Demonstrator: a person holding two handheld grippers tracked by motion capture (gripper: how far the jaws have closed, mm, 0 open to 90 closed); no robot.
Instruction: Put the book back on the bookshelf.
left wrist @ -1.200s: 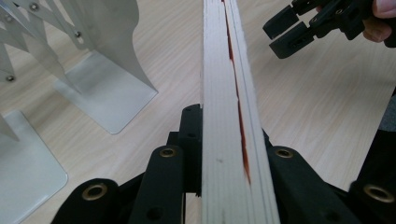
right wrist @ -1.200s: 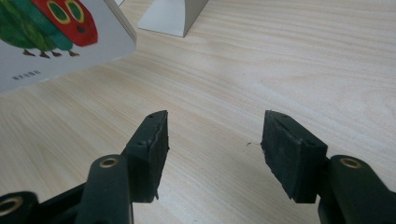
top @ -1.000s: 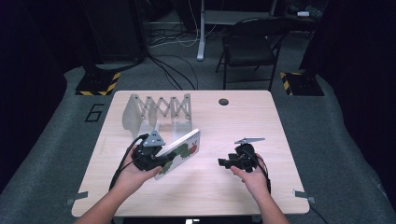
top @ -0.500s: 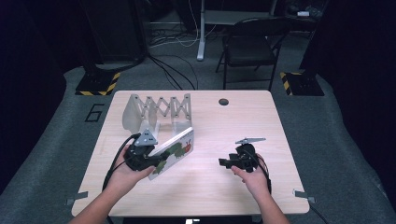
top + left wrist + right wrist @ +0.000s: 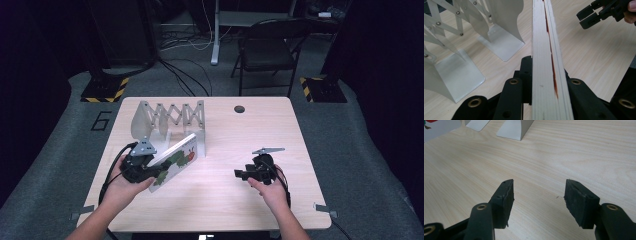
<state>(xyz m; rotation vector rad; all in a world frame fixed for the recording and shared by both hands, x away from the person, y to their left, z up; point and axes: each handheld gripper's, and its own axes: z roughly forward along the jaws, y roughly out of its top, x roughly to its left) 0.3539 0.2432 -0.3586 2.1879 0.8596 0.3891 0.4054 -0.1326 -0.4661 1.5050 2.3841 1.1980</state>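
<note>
A thin picture book [image 5: 176,157] with a white cover and a green caterpillar is held up on edge over the table's left half, just in front of a white accordion-style rack [image 5: 170,117]. My left gripper [image 5: 145,169] is shut on the book's near end. In the left gripper view the book's page edge [image 5: 544,37] runs straight up between the jaws of my left gripper [image 5: 545,73], with the rack's white plates [image 5: 499,37] to its left. My right gripper [image 5: 244,174] rests low at the table's right, open and empty. Its pads [image 5: 505,195] stand apart over bare wood.
The wooden table [image 5: 250,130] has a dark round hole [image 5: 239,108] near its far edge. A folding chair [image 5: 272,47] and cables stand on the floor beyond. The rack's foot [image 5: 515,127] lies ahead of my right gripper, which also appears far off [image 5: 599,12].
My left hand has carried the book leftward and slightly up, nearer the rack's front. The right hand has stayed put.
</note>
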